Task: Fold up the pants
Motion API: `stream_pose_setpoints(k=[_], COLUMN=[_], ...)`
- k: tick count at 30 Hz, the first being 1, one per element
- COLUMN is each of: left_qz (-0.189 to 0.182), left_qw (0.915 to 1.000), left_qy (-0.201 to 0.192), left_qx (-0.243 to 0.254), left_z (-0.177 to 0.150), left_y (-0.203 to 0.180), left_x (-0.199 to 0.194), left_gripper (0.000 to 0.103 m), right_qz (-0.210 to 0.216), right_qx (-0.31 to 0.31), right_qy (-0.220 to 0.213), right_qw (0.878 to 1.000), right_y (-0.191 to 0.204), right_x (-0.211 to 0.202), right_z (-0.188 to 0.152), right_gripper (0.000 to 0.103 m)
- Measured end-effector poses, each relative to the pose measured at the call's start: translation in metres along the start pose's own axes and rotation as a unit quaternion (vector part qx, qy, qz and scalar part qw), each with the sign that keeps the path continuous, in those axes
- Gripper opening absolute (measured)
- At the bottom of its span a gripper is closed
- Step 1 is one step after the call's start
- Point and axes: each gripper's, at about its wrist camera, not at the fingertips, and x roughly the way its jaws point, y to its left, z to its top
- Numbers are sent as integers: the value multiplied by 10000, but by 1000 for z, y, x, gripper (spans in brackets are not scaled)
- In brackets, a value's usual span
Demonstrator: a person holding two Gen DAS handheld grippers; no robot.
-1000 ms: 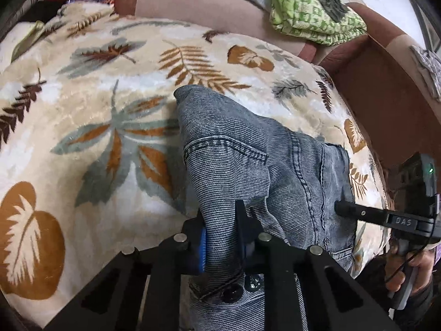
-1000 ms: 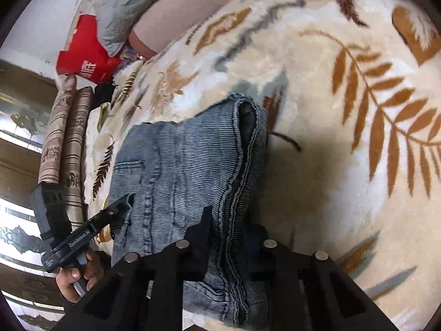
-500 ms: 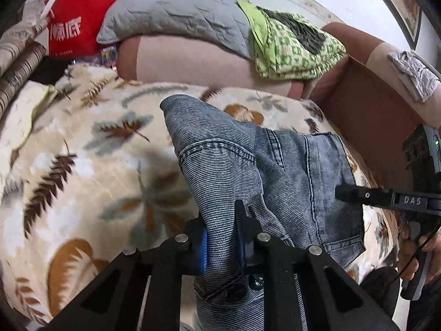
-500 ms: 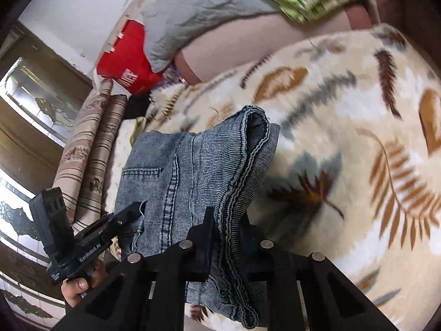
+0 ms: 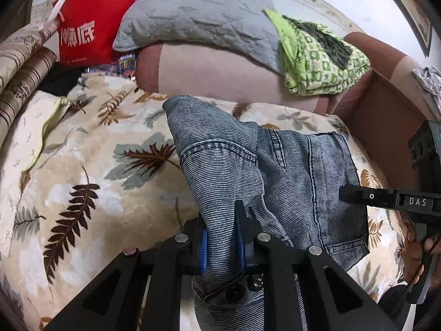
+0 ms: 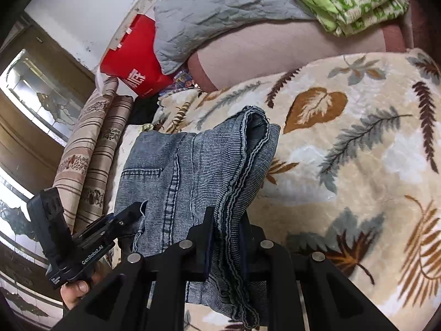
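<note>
Both grippers lift the near edge of the jeans off the leaf-print blanket

On the left, the left gripper [image 5: 222, 244] has its fingers clamped on a bunched fold of the jeans [image 5: 275, 171] at the waist corner, a dark button showing just below them. To the right, the right gripper [image 6: 224, 244] pinches the stacked seamed edges. Compared with a second ago, both hands have risen and the cameras tipped up: the grey pillow [image 5: 198, 13] and red bag [image 5: 82, 27] now fill the top, and the denim hangs clear of the blanket [image 5: 82, 165] near the fingers. That suggests the held edge is being carried over for the next fold. The jeans lie partly folded, their long axis running away from the grippers toward the sofa back, far end resting on the blanket.
</note>
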Motion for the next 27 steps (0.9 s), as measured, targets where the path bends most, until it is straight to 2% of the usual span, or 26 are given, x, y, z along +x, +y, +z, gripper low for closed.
stream_pose_setpoints(k=[7, 10, 11, 12, 13, 14, 15, 17, 20, 21, 22, 24, 26, 27], left_qz=[-25, 86, 218, 374, 445, 480, 508, 601, 730, 784, 824, 1032, 1379, 1505], left_qw=[9995, 9992, 9987, 9979, 9972, 9966, 9960, 9951, 9958, 9959, 9957, 9944, 9883, 9865], left_qy=[297, 386, 446, 517, 568, 589, 586, 562, 317, 156, 112, 208, 591, 525], left_qx=[-92, -101, -103, -136, -201, -319, -454, -545, -451, -428, -403, -109, 287, 382], left_z=[-11, -19, -22, -26, -29, -31, -33, -35, -41, -46, -48, -63, -77, -84], left_y=[13, 16, 18, 20, 23, 28, 33, 37, 33, 28, 26, 12, 3, 1], left_x=[48, 69, 76, 82, 84, 84, 80, 66, 35, 23, 20, 24, 47, 52], left_gripper=[18, 22, 28, 43, 51, 66, 72, 72, 74, 78, 81, 84, 85, 85], right_qz=[-132, -248, -323, -441, -586, -725, -797, -1008, -1318, -1266, -1226, -1390, -1726, -1863], right_qx=[233, 274, 302, 346, 365, 392, 419, 263, -226, -372, -529, -831, -1014, -998], right_qy=[196, 208, 224, 265, 310, 365, 432, 394, 71, -42, -114, -106, 304, 661], right_qw=[9994, 9991, 9988, 9981, 9971, 9959, 9950, 9938, 9910, 9912, 9910, 9867, 9793, 9752], right_y=[-25, -40, -45, -50, -56, -60, -64, -60, -35, -26, -16, -5, -9, -17], right_x=[38, 54, 60, 66, 72, 76, 78, 71, 45, 36, 30, 33, 59, 75], right_z=[-4, -7, -8, -10, -12, -13, -15, -17, -22, -26, -32, -48, -67, -76], right_gripper=[16, 16, 16, 19, 22, 24, 28, 31, 33, 40, 56, 72, 72, 72])
